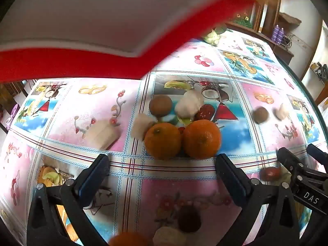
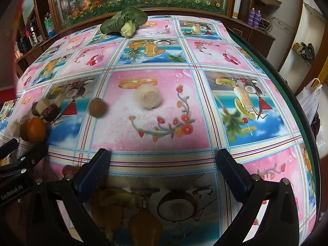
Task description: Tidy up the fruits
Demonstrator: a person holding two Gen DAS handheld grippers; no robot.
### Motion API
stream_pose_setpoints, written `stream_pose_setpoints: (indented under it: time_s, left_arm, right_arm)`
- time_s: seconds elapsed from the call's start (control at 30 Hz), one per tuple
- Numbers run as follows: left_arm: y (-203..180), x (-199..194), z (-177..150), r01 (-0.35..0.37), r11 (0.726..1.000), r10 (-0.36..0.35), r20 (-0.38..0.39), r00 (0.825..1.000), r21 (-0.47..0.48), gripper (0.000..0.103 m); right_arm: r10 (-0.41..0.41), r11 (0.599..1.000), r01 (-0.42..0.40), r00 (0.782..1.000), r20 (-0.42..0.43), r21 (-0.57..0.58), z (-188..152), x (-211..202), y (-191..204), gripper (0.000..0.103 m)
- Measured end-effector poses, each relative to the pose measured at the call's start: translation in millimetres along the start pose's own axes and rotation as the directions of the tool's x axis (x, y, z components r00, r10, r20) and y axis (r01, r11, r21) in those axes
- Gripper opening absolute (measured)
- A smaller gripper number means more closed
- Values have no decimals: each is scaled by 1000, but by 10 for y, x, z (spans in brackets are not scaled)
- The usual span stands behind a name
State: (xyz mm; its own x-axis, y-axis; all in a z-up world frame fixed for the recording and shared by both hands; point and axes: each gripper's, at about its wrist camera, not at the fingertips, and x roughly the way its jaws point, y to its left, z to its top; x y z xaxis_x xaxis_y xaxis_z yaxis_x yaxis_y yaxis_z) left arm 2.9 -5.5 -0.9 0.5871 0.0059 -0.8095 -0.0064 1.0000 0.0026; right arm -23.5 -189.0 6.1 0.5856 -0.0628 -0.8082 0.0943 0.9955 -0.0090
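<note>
On the patterned surface (image 2: 155,127), fruit sits in a cluster ahead of the left tool (image 1: 162,165): 2 oranges (image 1: 163,140) (image 1: 202,138) side by side and touching, a kiwi (image 1: 160,105), a pale lumpy fruit (image 1: 189,104) and a dark red one (image 1: 205,111) just behind. Left tool spread wide, holding nothing. Right tool (image 2: 163,160) also wide, empty, aimed at a second kiwi (image 2: 98,107) and a pale round fruit (image 2: 148,97), near each other but apart. Leafy greens (image 2: 124,23) at the far edge. Red-and-white board (image 1: 92,30) overhangs the left view, blurred.
</note>
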Motion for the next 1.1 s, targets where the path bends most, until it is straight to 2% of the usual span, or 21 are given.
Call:
stream_pose_setpoints:
  time_s: [1.1]
  left_arm:
    - [82, -28, -26, 9, 1000, -9, 0, 1000, -14, 102]
  right_arm:
    - [-4, 1000, 4, 1000, -5, -2, 2, 0, -1, 103]
